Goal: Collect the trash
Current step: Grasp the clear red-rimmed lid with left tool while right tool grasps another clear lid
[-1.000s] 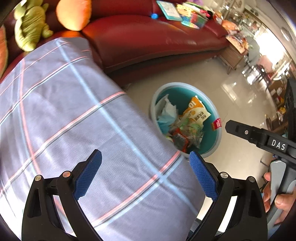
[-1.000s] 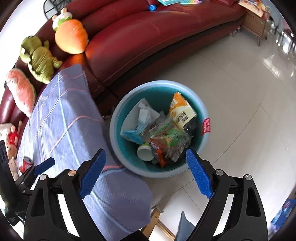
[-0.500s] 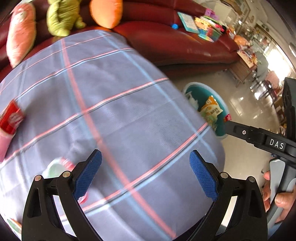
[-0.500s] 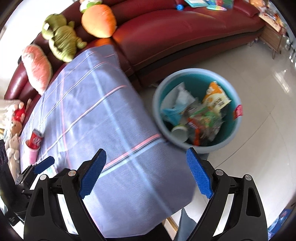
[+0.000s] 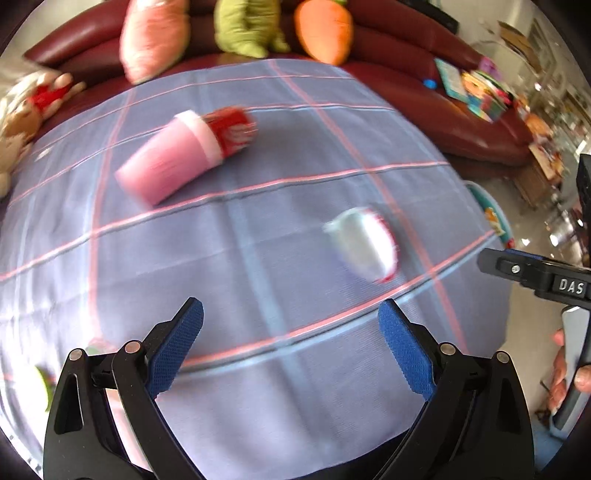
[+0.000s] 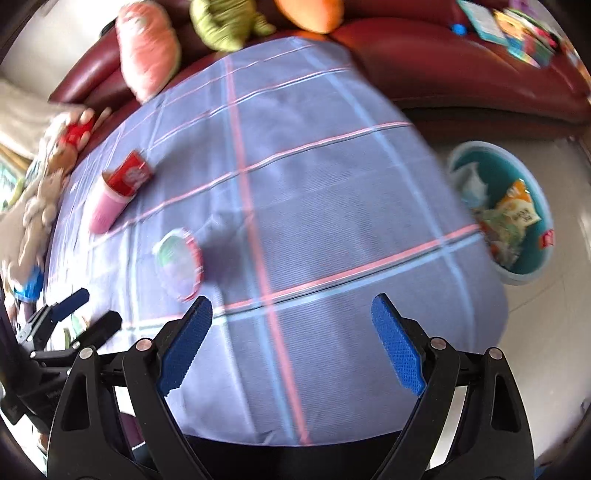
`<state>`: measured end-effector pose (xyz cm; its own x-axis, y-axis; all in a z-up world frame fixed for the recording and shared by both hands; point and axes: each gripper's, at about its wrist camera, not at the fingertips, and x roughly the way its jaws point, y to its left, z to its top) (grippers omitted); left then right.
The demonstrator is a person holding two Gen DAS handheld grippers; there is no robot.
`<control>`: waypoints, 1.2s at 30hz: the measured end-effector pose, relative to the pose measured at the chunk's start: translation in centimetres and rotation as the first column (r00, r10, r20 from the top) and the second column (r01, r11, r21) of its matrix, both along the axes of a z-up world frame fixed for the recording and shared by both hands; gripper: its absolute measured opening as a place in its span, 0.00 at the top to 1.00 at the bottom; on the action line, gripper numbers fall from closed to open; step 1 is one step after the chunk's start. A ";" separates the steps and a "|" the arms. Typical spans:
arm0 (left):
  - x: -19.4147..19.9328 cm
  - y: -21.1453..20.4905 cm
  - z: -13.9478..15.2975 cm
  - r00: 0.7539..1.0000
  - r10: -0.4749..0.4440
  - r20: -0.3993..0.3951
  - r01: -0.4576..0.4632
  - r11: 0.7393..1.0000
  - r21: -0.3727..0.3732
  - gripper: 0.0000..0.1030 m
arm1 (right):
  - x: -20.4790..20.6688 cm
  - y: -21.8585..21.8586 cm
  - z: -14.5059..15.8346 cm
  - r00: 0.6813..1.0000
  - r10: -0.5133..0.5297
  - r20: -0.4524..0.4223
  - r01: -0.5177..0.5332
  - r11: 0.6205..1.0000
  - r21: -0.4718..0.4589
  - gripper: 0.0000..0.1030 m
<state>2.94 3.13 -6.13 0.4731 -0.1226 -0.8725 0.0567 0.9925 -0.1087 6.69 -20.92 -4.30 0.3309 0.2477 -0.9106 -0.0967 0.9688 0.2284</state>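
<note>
We hold both grippers, left (image 5: pixel 290 339) and right (image 6: pixel 291 334), wide and empty. The tipped clear cup (image 5: pixel 364 249) lies just ahead of the left; we should straddle its sides squarely, then squeeze gently.

Obstacles on the table (image 5: pixel 258 387): a pink cup (image 5: pixel 166 164) lying on its side with a red can (image 5: pixel 231 129) touching its mouth, toward the far left; a clear lidded cup (image 5: pixel 364 247) lying on its side nearer the right edge. Open cloth lies between them and along the near edge. Both claws, left (image 5: pixel 290 345) and right (image 6: pixel 291 341), hang over that near strip with jaws spread, nothing between them. Plush toys (image 5: pixel 243 26) line the far edge. The teal bin (image 6: pixel 517 206) stands on the floor off the right edge.
</note>
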 end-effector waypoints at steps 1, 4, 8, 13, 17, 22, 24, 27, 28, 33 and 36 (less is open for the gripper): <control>-0.5 0.9 -0.1 1.000 0.015 -0.002 -0.015 1.000 0.006 0.07 | -0.1 0.9 0.0 1.000 0.018 -0.002 -0.018 1.000 -0.007 0.18; -2.5 4.6 -0.2 0.995 0.097 -0.011 -0.096 0.995 0.024 0.07 | -0.5 3.3 0.1 0.997 0.071 -0.008 -0.072 0.997 -0.021 0.18; -4.5 8.5 -0.9 0.973 0.229 -0.019 -0.228 0.973 0.036 0.07 | -0.7 5.5 0.2 0.993 0.122 -0.010 -0.122 0.992 -0.027 0.18; -6.1 12.1 -3.0 0.934 0.350 -0.073 -0.353 0.935 -0.031 0.07 | -1.0 7.5 -0.2 0.985 0.173 -0.024 -0.174 0.984 -0.031 0.18; -5.5 12.4 -4.2 0.928 0.363 -0.087 -0.367 0.929 -0.043 0.07 | -1.0 8.3 -0.7 0.981 0.191 -0.036 -0.192 0.981 -0.041 0.18; -4.4 11.6 -4.3 0.939 0.340 -0.060 -0.343 0.938 -0.054 0.27 | -0.4 7.8 -1.1 0.984 0.172 -0.042 -0.174 0.984 -0.046 0.18; -3.5 10.7 -4.3 0.949 0.314 -0.035 -0.315 0.948 -0.035 0.35 | 0.0 7.7 -1.2 0.986 0.163 -0.041 -0.165 0.985 -0.049 0.18; -2.0 9.5 -4.2 0.964 0.266 -0.021 -0.266 0.963 -0.045 0.45 | 0.8 7.9 -1.6 0.985 0.166 -0.039 -0.167 0.984 -0.053 0.18; -1.4 9.4 -4.3 0.968 0.250 -0.021 -0.251 0.966 -0.053 0.47 | 1.1 8.0 -1.7 0.985 0.168 -0.038 -0.169 0.984 -0.055 0.18; 0.4 8.8 -4.4 0.979 0.203 -0.011 -0.203 0.977 -0.066 0.47 | 3.0 9.1 -2.6 0.984 0.174 -0.040 -0.177 0.982 -0.069 0.18; 0.6 9.3 -4.4 0.979 0.202 -0.014 -0.202 0.977 -0.067 0.47 | 3.7 10.3 -3.1 0.980 0.198 -0.028 -0.199 0.977 -0.077 0.18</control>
